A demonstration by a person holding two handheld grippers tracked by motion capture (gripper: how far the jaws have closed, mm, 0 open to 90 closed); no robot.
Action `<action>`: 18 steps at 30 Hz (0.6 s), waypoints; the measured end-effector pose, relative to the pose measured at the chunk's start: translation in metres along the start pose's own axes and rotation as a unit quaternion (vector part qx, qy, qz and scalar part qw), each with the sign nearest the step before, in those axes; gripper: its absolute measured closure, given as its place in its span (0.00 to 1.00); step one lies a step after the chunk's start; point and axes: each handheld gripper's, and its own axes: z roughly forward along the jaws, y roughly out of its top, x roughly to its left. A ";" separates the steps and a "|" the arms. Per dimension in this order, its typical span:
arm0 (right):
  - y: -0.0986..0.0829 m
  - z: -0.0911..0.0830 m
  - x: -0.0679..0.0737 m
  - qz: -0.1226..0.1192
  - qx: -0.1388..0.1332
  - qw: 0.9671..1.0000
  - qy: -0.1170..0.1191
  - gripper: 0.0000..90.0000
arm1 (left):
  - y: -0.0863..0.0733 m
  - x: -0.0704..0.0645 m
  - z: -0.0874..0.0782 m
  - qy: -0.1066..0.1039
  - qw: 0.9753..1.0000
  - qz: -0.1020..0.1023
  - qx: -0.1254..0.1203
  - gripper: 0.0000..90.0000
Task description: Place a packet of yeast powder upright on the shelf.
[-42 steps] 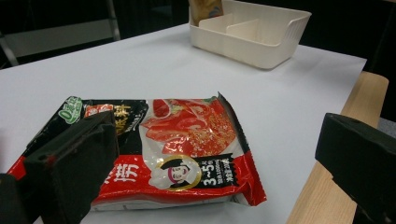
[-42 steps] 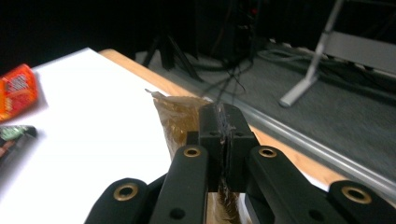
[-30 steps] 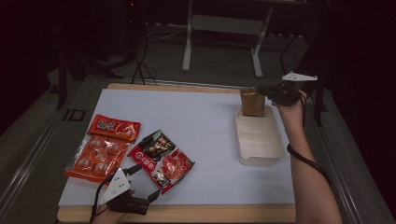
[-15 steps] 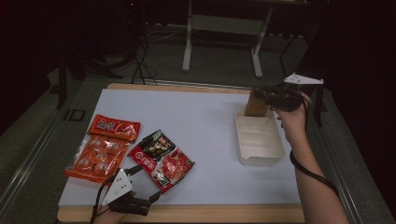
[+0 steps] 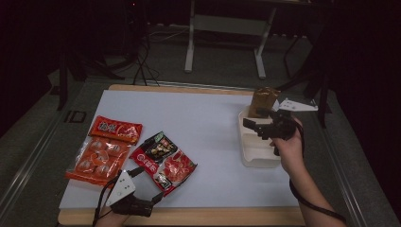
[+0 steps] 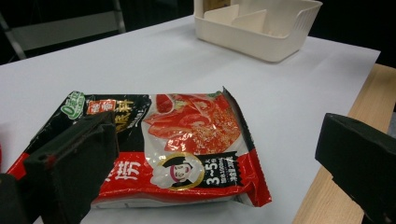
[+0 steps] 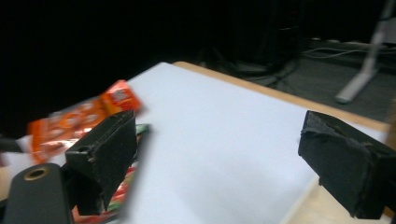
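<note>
A brown packet [image 5: 263, 100] stands upright in the far end of a cream divided bin [image 5: 257, 156] at the right of the white mat. My right gripper [image 5: 253, 128] hovers open over the bin's middle, just short of the packet, with nothing between its jaws [image 7: 224, 140]. At the near edge my left gripper [image 5: 151, 194] is open. A red and black hotpot packet [image 6: 187, 140] lies flat on the mat between its jaws, the left jaw over the packet's near corner. In the high view this packet [image 5: 163, 161] lies left of centre.
Two orange snack packets [image 5: 94, 158] [image 5: 116, 128] lie at the mat's left, the second one farther back. The right gripper view shows them blurred as orange packets [image 7: 79, 121] beyond its left jaw. The bin [image 6: 261, 32] sits far off in the left gripper view. A wooden table edge [image 5: 189, 217] runs along the front.
My right gripper has drawn back from the brown packet, toward the person and over the bin's middle. The packet stays upright in the bin. The left gripper has barely moved.
</note>
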 end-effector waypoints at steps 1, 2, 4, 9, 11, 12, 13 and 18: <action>-0.004 -0.001 0.004 -0.001 -0.005 1.000 0.004 0.13 | 0.000 0.000 0.000 0.001 1.000 0.000 0.000 0.00; -0.008 -0.002 0.007 -0.008 -0.006 1.000 -0.001 0.14 | 0.000 0.001 0.000 0.000 1.000 -0.001 -0.001 0.00; -0.017 -0.005 0.014 -0.015 -0.007 1.000 0.008 0.15 | -0.001 0.001 0.001 -0.002 1.000 -0.004 -0.001 0.00; -0.036 -0.012 0.027 -0.027 0.011 0.999 0.019 0.15 | -0.003 0.002 0.003 -0.008 1.000 -0.011 -0.001 0.00; -0.043 -0.015 0.032 -0.026 0.011 0.999 0.021 0.15 | -0.002 0.003 0.003 -0.011 1.000 -0.013 -0.001 0.00; -0.046 -0.017 0.034 -0.022 0.011 0.999 0.023 0.15 | -0.002 0.002 0.003 -0.010 1.000 -0.010 -0.001 0.00; -0.049 -0.018 0.036 -0.019 0.011 1.000 0.022 0.15 | -0.001 0.002 0.004 -0.007 1.000 -0.008 0.002 0.00; -0.061 -0.021 0.049 -0.027 0.014 0.999 0.027 0.15 | 0.002 0.005 0.004 -0.004 1.000 -0.022 -0.011 0.00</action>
